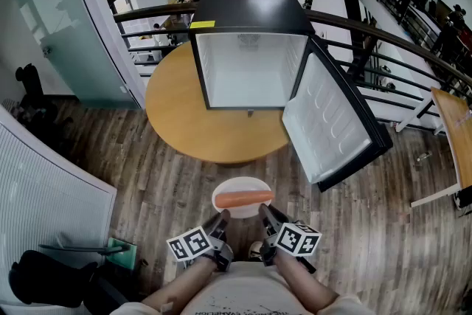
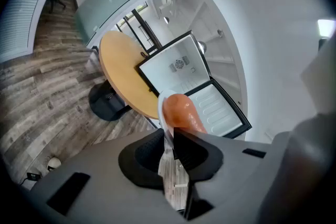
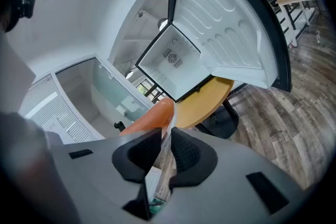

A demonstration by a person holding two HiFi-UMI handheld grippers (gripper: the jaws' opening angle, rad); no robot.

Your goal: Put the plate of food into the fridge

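— So, where is the white plate (image 1: 243, 183)?
— Held in the air above the wood floor (image 1: 166, 192), short of the round table (image 1: 177, 114), carrying one orange sausage (image 1: 243, 198). The left gripper (image 1: 221, 216) and right gripper (image 1: 265, 212) each clamp its near rim.
— Any writing?
— A yellow label (image 1: 202, 24) on the open black mini fridge (image 1: 251, 70); too small to read.

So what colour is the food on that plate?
The food is orange, on a white plate; the head view shows it best.
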